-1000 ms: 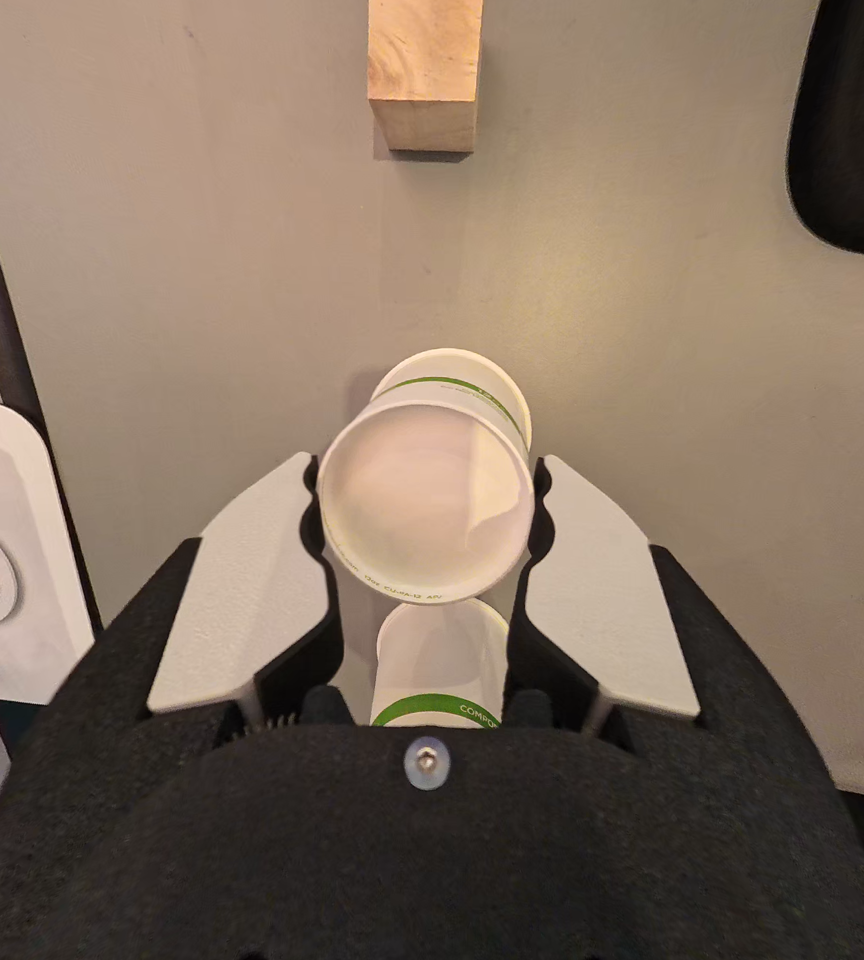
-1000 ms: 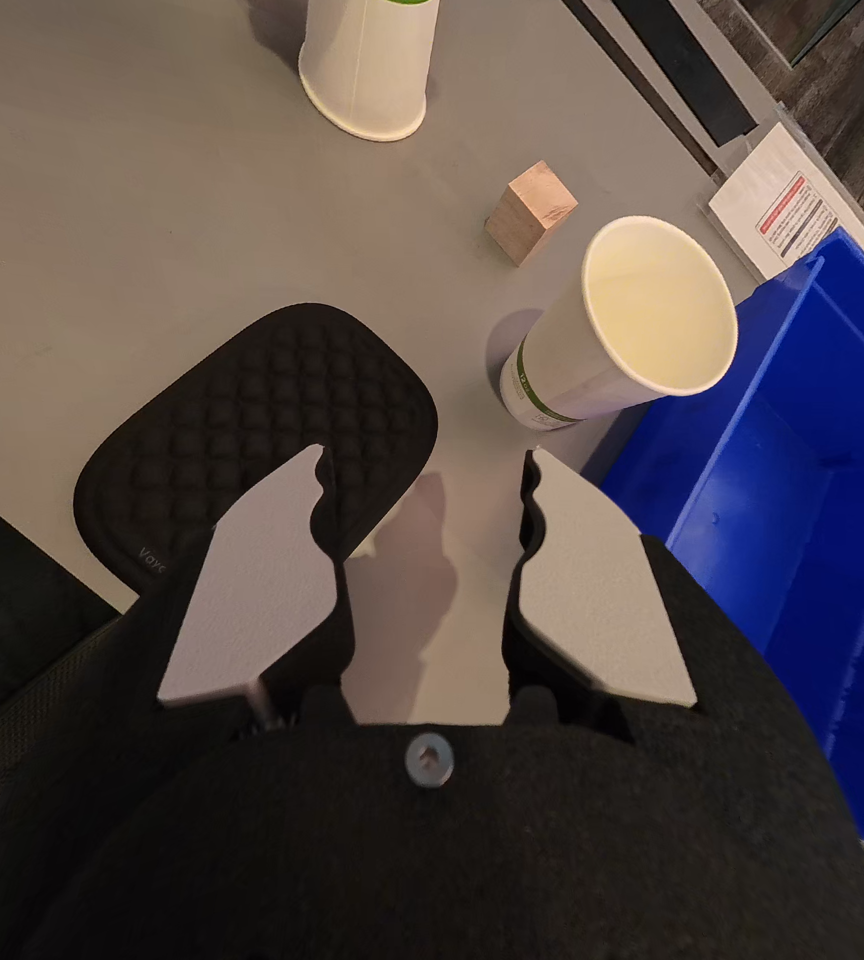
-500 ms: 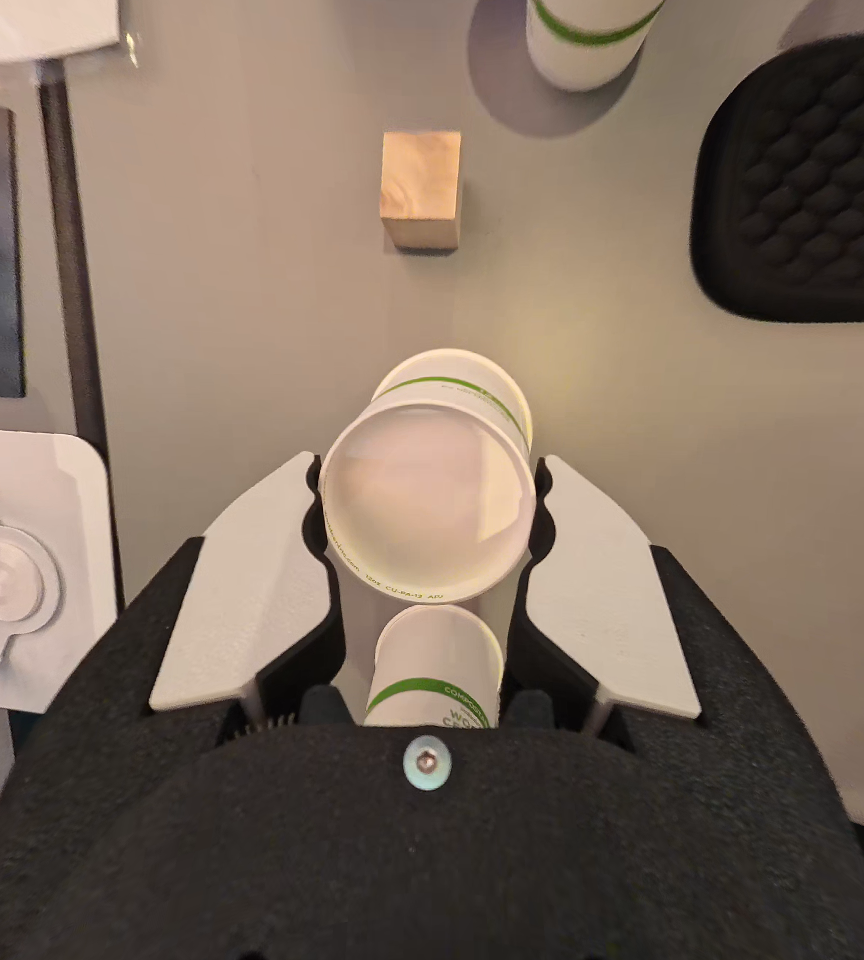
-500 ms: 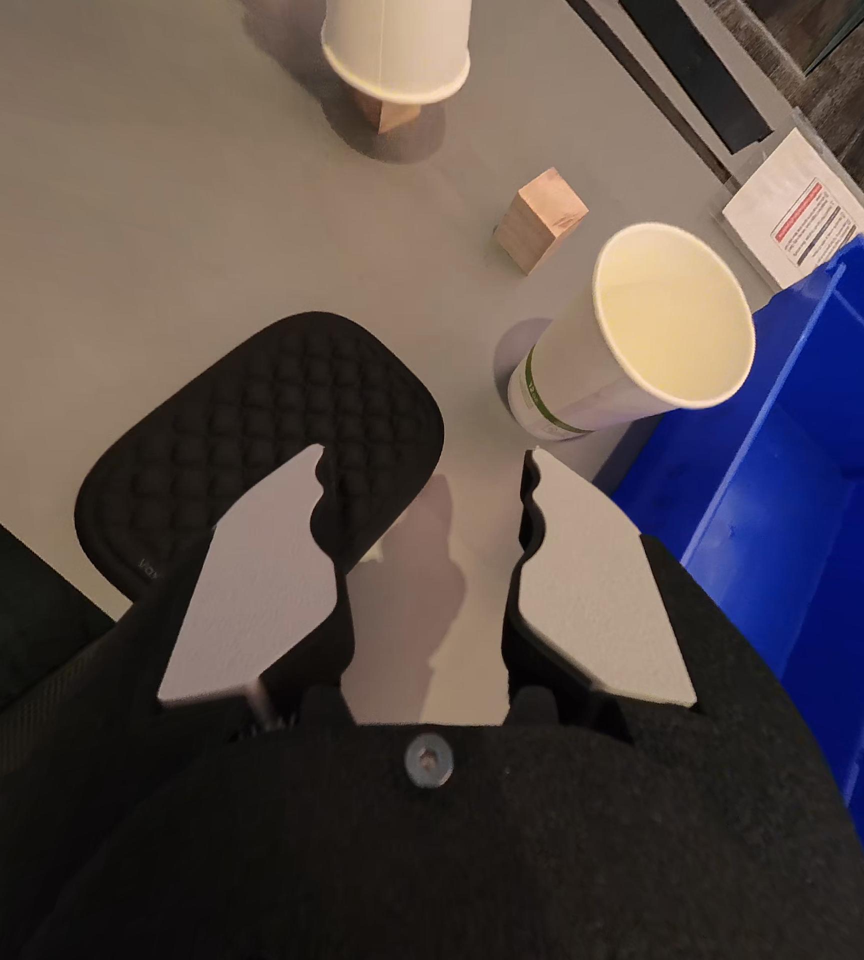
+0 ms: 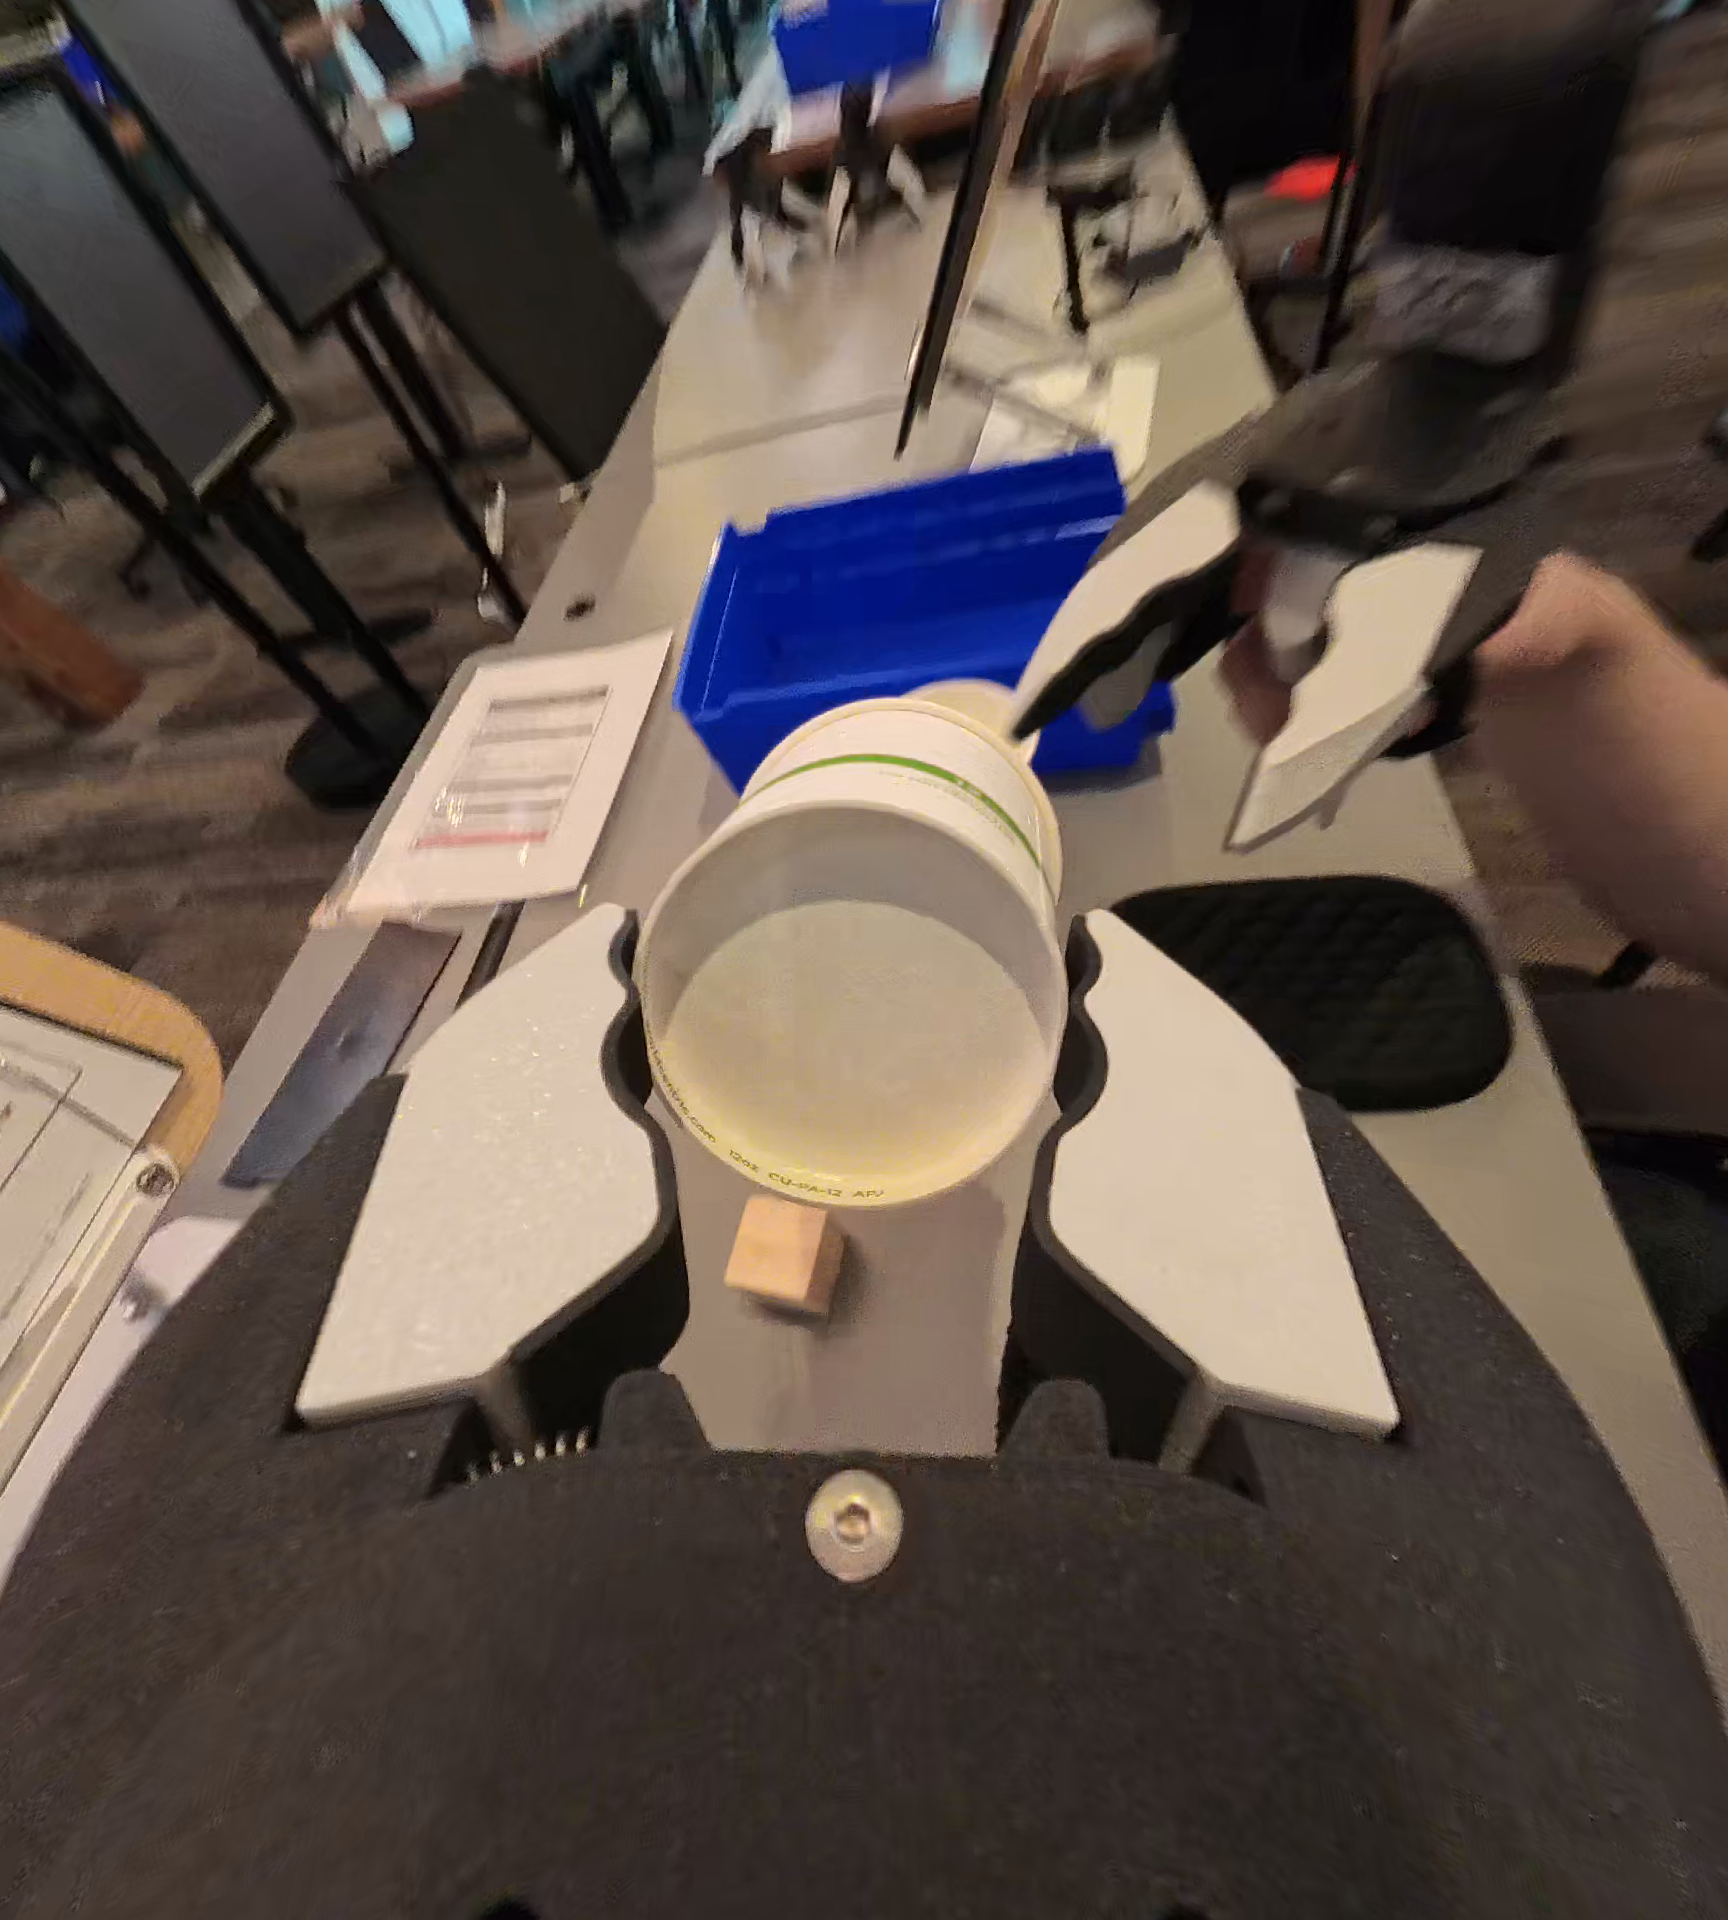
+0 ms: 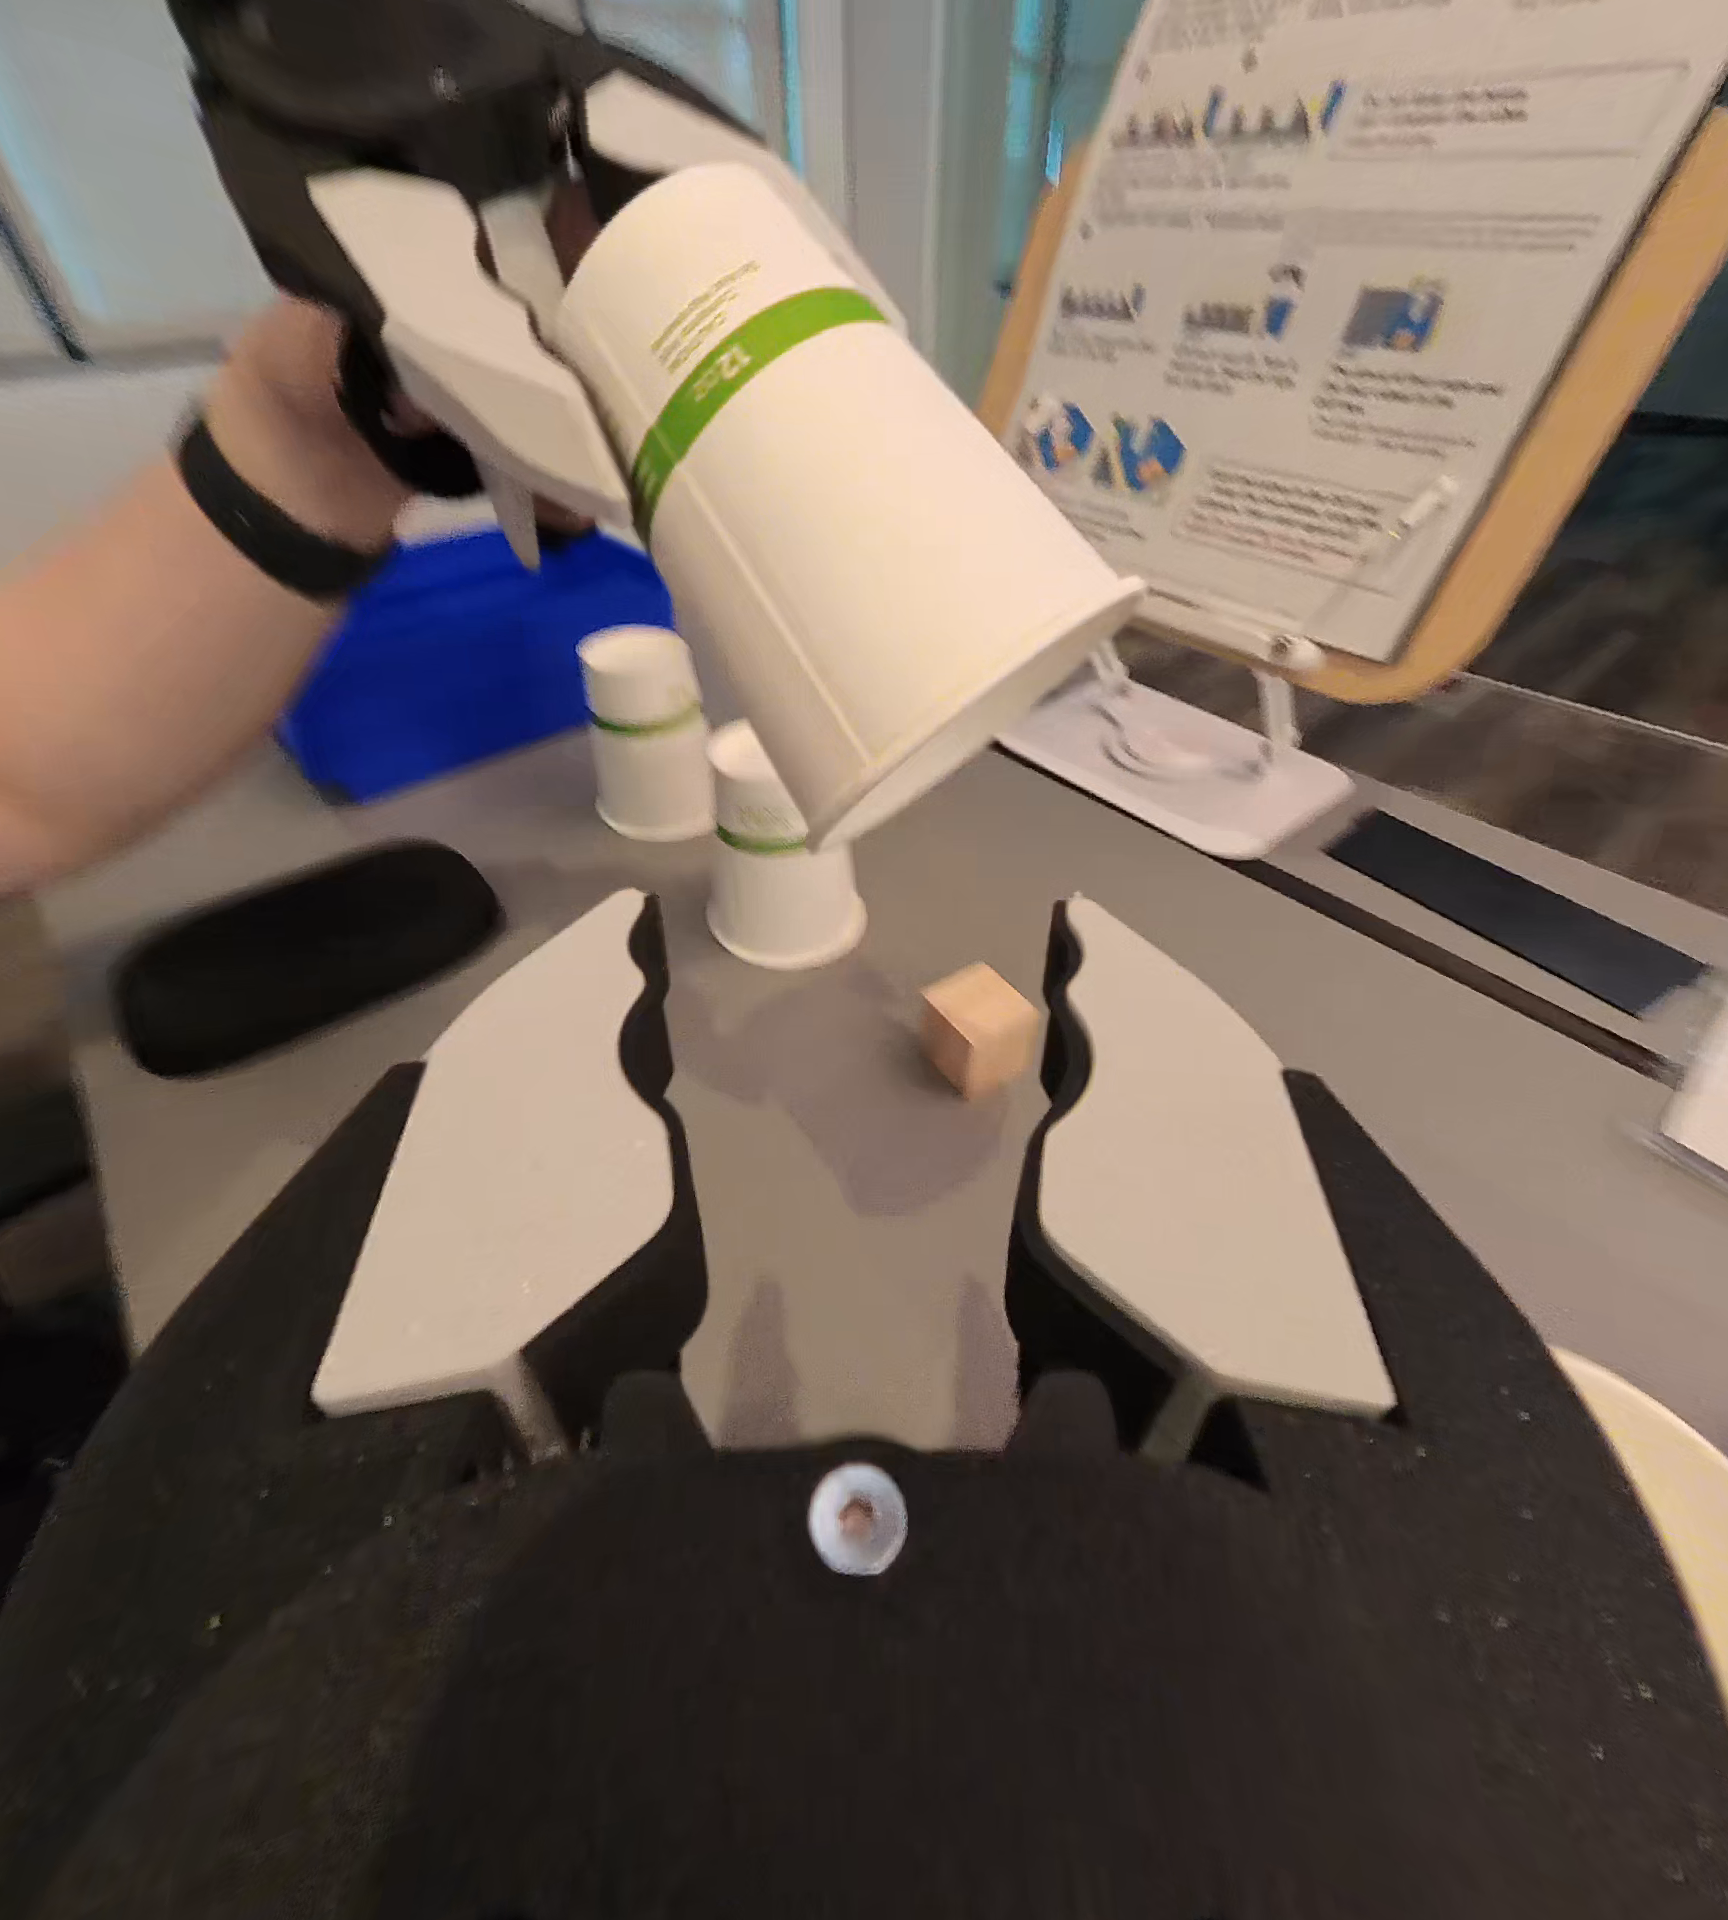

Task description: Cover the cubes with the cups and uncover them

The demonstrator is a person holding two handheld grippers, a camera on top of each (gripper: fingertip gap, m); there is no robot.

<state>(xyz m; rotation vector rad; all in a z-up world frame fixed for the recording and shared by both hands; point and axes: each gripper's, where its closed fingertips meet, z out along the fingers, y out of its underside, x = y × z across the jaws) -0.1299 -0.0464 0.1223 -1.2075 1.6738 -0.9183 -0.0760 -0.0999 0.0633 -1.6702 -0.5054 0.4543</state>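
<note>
My left gripper (image 5: 849,935) is shut on a white paper cup with a green band (image 5: 860,1039), held in the air with its base toward the camera. The right wrist view shows this cup (image 6: 839,499) tilted, mouth down, above the table. A wooden cube (image 5: 785,1270) lies uncovered on the grey table below it, and also shows in the right wrist view (image 6: 979,1029). My right gripper (image 6: 849,935) is open and empty, low over the table, with the cube just inside its right finger. Two more cups (image 6: 647,748) (image 6: 782,883) stand upside down beyond the cube.
A blue bin (image 5: 901,592) stands at the table's far end. A black pad (image 5: 1338,997) lies on the right. A paper sheet (image 5: 517,779) and a sign board on a stand (image 6: 1359,312) are at the side. Another cup's rim (image 6: 1722,1558) shows at lower right.
My left gripper has lifted the cup and tipped up from looking down at the table to looking along it. My right gripper has swung round, still open, to face the cube and cups.
</note>
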